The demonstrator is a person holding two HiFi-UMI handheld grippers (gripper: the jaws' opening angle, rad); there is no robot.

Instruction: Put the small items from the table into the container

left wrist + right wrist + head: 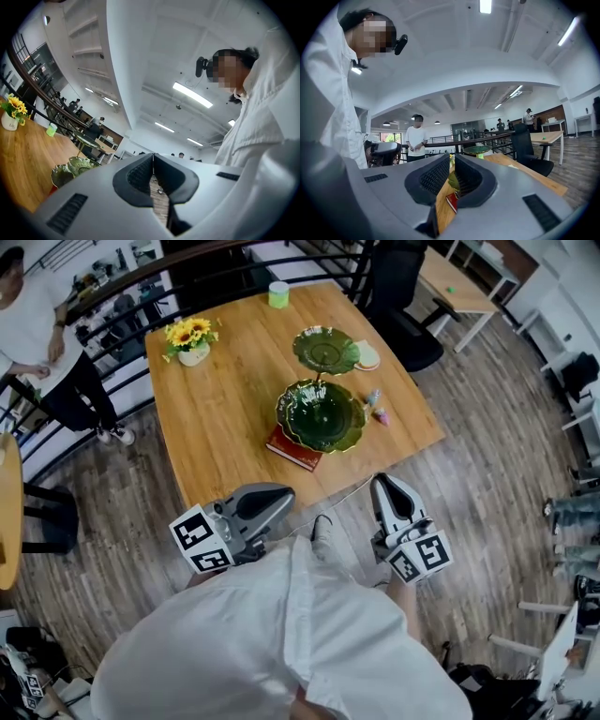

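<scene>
Open office, plank floor, a dark rail along the far side. On the wooden surface (pixel 225 418), near its front edge: a green two-tier dish (pixel 321 416), resting on a red book (pixel 293 449). Just right of the dish, on bare wood and outside the lower bowl: two small items (pixel 377 407), too small to identify. Beside the upper tier, a pale disc (pixel 367 355). Toward the far left corner, a vase (pixel 192 338) of sunflowers; at the far edge, a green cup (pixel 278 294). Over the floor, short of the near edge, in front of a white shirt: left hand-held gripper (pixel 153 155) clenched, pads meeting at the tips, grasping nothing; right hand-held gripper (pixel 452 157) likewise clenched and empty, pointing toward dish and book. Beyond the surface, a black chair (pixel 403 306); at the left, a standing person (pixel 33 324) in white.
</scene>
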